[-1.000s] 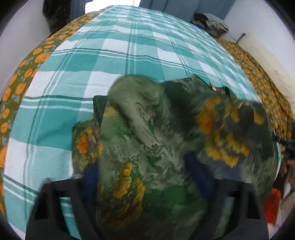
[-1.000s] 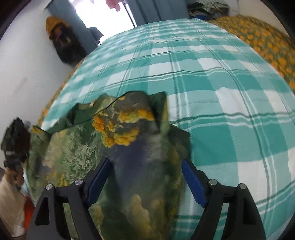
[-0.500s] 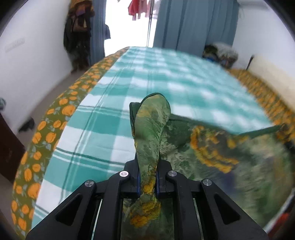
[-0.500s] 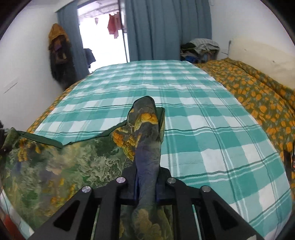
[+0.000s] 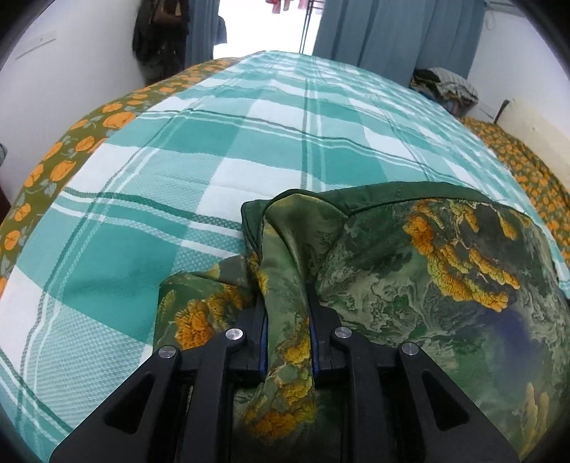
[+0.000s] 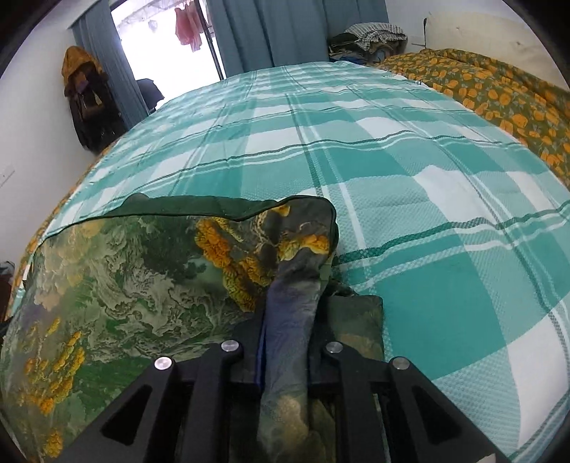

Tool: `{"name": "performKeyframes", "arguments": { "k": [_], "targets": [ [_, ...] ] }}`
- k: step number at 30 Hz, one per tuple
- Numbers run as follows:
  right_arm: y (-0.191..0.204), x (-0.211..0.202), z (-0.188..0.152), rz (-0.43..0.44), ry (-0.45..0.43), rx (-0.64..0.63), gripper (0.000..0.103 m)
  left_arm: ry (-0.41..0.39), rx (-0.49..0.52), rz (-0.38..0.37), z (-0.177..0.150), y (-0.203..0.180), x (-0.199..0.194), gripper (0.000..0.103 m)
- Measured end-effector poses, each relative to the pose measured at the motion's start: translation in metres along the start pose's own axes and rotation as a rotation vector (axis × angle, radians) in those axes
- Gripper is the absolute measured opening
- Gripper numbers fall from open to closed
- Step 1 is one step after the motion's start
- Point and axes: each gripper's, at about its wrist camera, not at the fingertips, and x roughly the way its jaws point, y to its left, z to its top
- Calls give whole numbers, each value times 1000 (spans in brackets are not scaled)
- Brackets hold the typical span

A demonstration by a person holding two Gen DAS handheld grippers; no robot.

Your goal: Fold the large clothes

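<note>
Left wrist view: your left gripper (image 5: 286, 313) sits at the bottom centre of the frame, its black jaws narrow and pinched on a bunched fold of the thin green garment printed with orange flowers and marbled patches (image 5: 427, 277); the jaws are easing apart at this moment, yet the fold is between them and the blue-edged pads press on it. From the jaws the cloth rises into a peak just above them, then spreads across the lower right of the frame, with a dark green hem running along its upper edge. A smaller flap lies just left of the jaws on the teal and white checked bedspread (image 5: 249, 142). The lower part of the garment is cut off by the frame and hidden behind the gripper body. In the right wrist view, your right gripper (image 6: 285, 320) is also at bottom centre, its jaws narrow and clamped on a bluish-grey twist of the same garment (image 6: 124, 285), which fans out to the lower left of the frame; a folded corner lies just right of the jaws. The orange-flowered olive bedcover (image 6: 498, 89) shows at the upper right, and blue-grey curtains (image 6: 285, 32) hang at the top. How far the garment reaches below the frame cannot be made out.
</note>
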Motion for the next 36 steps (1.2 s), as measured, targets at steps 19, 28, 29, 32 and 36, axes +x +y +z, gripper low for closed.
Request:
{"name": "performKeyframes", "arguments": {
  "k": [19,28,29,32,36],
  "targets": [
    [4,1,0,20,-10,16,16,15,-22,-39,3,4,-2,25],
    [-24,-11,7,186,38,157,33,-94,24,-89,29,-33,-118,80],
    [-21,-13,8,179,37,143,34,-99,63,-124,32,-52,-126,84],
    [-8,-24,10,120,35,94,40,-65,204,-223,39,-118,-127,90],
    [6,-60,9,113,5,64,55,17,332,-237,38,-192,-82,90]
  ]
}}
